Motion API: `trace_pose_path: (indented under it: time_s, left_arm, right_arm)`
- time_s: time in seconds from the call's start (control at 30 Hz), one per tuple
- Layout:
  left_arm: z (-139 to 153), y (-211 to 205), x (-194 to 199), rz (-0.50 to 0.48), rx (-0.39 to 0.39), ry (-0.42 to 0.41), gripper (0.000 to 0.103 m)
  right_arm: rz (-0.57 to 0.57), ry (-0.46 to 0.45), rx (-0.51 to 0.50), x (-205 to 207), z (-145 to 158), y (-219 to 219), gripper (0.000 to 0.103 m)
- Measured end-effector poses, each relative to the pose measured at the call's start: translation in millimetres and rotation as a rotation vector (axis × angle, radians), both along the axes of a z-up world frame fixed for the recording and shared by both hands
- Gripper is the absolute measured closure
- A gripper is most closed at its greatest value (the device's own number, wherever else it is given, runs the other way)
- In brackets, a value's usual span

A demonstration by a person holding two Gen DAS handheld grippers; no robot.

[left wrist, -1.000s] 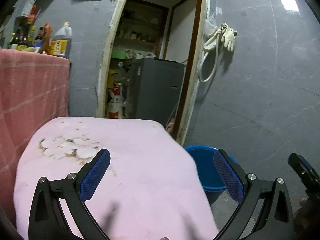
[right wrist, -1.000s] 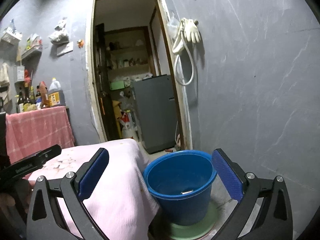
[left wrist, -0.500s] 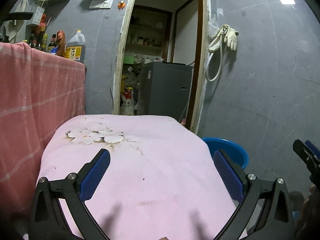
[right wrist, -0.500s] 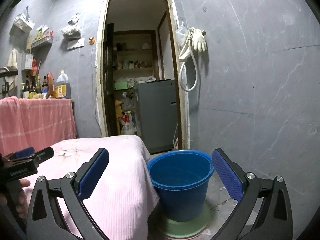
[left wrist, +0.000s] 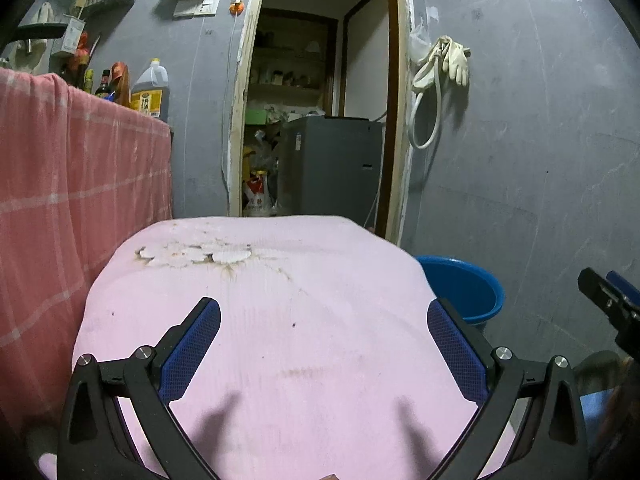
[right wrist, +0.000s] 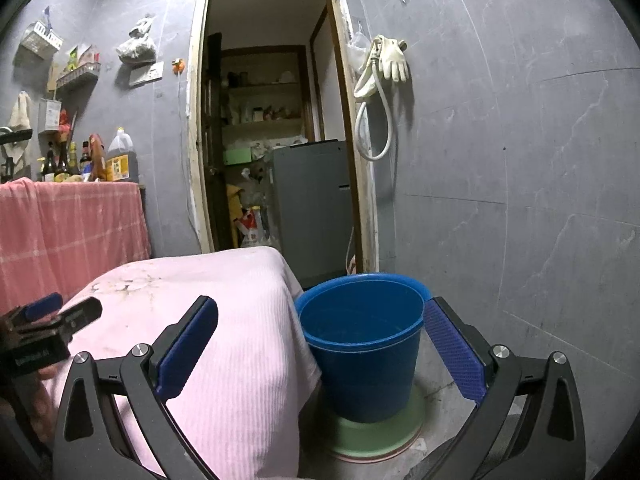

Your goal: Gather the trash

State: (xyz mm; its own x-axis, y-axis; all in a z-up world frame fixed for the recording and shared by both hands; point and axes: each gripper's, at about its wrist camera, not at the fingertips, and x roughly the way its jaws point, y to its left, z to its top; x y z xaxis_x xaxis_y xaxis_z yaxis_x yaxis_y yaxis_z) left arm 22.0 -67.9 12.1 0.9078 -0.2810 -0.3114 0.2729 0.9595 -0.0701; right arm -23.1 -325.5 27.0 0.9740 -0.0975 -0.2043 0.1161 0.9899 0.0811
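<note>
A blue bucket (right wrist: 362, 344) stands on a green lid on the floor, right of a low stand covered with a pink cloth (right wrist: 224, 320). My right gripper (right wrist: 320, 344) is open and empty, facing the bucket and the cloth's edge. My left gripper (left wrist: 324, 344) is open and empty above the pink cloth (left wrist: 280, 320), which has a stained flower pattern (left wrist: 196, 254) at its far side. The bucket's rim (left wrist: 464, 284) shows at the right in the left wrist view. No loose trash is visible on the cloth.
A red checked cloth (left wrist: 72, 184) hangs at the left, with bottles (left wrist: 150, 90) on top. An open doorway (right wrist: 272, 140) shows a grey fridge (right wrist: 312, 204) and shelves. A hose and gloves (right wrist: 384, 80) hang on the grey wall.
Both grippers have tilted up and drawn back a little; the views show more wall and doorway. Both stay open and empty.
</note>
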Motion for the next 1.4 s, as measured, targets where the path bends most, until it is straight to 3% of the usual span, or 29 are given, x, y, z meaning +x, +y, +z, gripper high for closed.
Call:
trace_pose_path:
  time_s: [1.4]
  left_arm:
    - [-6, 11, 1, 0.025, -0.017, 0.007, 0.002]
  right_arm:
    - [0.018, 0.035, 0.015, 5, -8, 2, 0.000]
